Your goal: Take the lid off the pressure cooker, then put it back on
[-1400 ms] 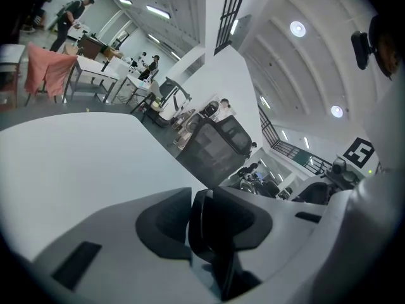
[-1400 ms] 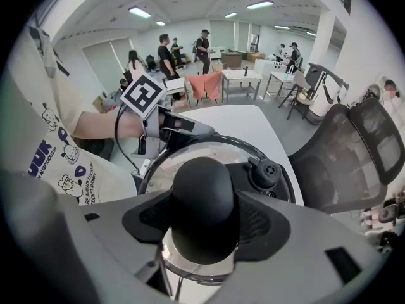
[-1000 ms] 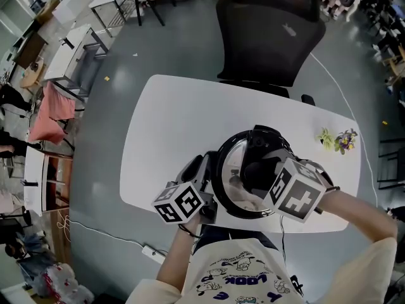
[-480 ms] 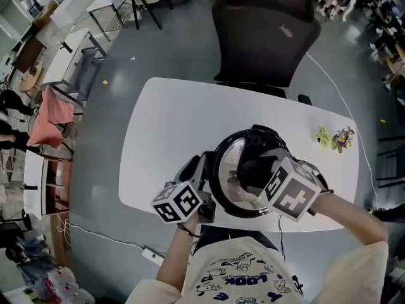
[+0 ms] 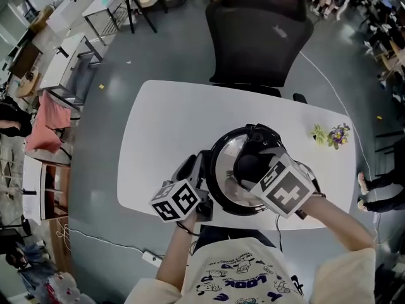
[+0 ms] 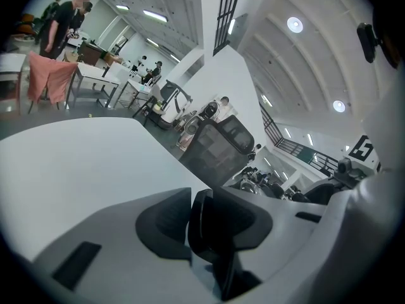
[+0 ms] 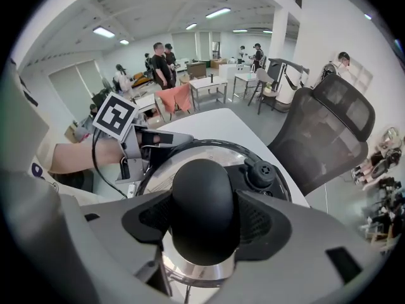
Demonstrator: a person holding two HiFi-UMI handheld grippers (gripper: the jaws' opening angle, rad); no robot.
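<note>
Open-plan office or lab hall: white desks [image 5: 63,50], a mesh swivel chair [image 5: 256,37], people [image 7: 161,59] standing, strip lights [image 7: 104,31].

1. Left gripper [image 5: 197,170]: pale grey shell, black ribbed pads [image 6: 166,220], cube [image 5: 178,201] of black-and-white square markers.
2. Right gripper [image 5: 252,168]: same grey shell, black pads, marker cube [image 5: 286,189].
3. Thin black cable [image 7: 96,160] beside the left cube.
4. White tee [image 5: 235,276], short sleeves, dark print, perhaps cartoon figures.

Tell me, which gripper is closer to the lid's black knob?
Right. The right gripper grips the knob itself; the left gripper holds the cooker's side handle, beside the lid.
</note>
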